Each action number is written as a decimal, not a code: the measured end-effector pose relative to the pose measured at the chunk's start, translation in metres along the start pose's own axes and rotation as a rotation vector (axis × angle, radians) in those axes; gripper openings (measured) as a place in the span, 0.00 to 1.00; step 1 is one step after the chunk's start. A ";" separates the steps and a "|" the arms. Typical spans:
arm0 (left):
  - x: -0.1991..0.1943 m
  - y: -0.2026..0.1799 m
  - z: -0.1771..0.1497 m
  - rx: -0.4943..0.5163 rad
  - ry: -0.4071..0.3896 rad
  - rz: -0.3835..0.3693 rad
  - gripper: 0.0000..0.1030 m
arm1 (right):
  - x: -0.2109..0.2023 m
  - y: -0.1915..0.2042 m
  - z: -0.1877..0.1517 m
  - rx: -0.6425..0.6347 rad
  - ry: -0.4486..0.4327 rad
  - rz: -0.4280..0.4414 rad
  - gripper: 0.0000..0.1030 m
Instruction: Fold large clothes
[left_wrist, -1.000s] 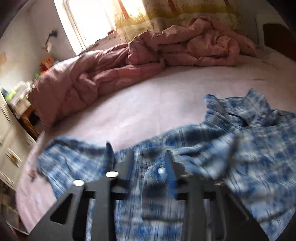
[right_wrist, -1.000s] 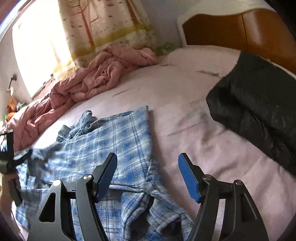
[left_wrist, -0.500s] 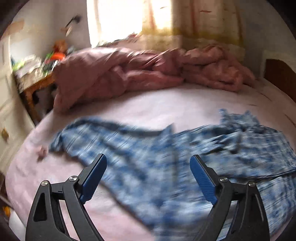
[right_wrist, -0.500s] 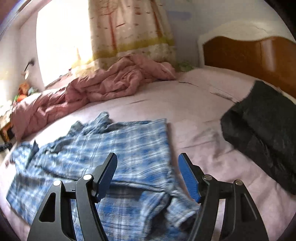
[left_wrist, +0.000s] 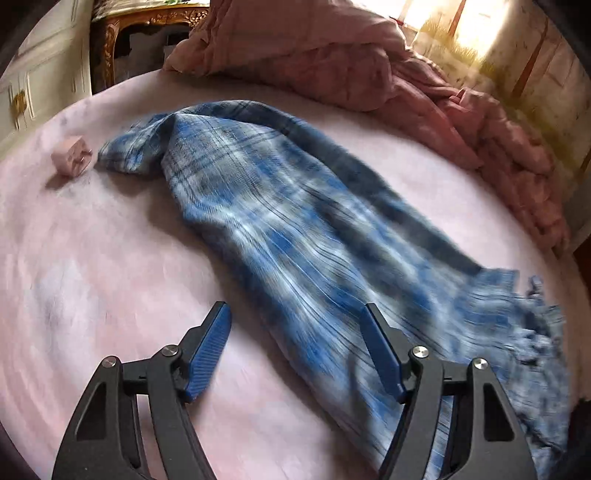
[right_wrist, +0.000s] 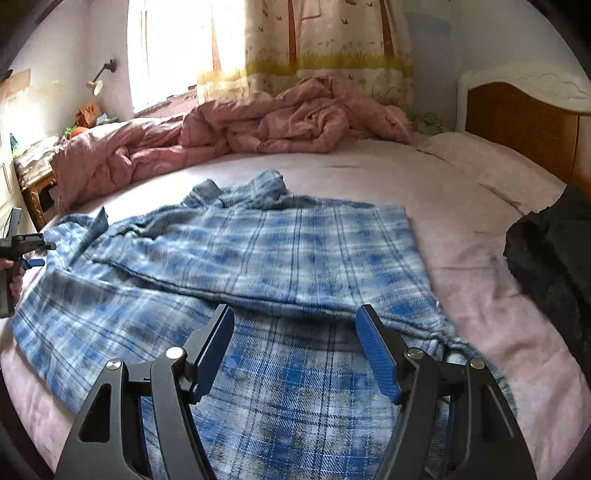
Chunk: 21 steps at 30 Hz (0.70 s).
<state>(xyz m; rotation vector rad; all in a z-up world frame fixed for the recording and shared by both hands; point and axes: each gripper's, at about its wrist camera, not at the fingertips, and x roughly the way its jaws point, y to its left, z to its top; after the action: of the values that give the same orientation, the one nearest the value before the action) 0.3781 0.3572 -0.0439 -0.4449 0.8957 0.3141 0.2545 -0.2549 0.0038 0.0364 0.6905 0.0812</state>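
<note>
Plaid shirt (right_wrist: 258, 258), soft, limp, light: pinch hem or sleeve (left_wrist: 140, 155) upper left; left gripper (left_wrist: 295, 354), jaws just narrowing, and right gripper (right_wrist: 295, 350) both agape, empty.

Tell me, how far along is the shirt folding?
Early on. The blue plaid shirt lies spread on the bed, one side panel already turned over the body. Nothing is held: the left gripper, its fingers just narrowed, and the right gripper hover open above it. The sleeve and remaining folds are left.
</note>
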 end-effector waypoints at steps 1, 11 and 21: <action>0.000 0.000 0.003 0.005 -0.025 0.009 0.56 | 0.004 -0.001 -0.001 0.003 0.010 -0.002 0.68; -0.094 -0.063 -0.018 0.143 -0.326 -0.254 0.02 | 0.019 -0.016 -0.003 0.036 0.051 -0.004 0.68; -0.125 -0.201 -0.091 0.426 -0.373 -0.381 0.02 | 0.015 -0.021 -0.001 0.033 0.028 -0.073 0.68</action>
<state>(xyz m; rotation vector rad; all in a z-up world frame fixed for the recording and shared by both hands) 0.3313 0.1283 0.0549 -0.1452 0.4776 -0.1435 0.2669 -0.2746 -0.0075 0.0415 0.7209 0.0004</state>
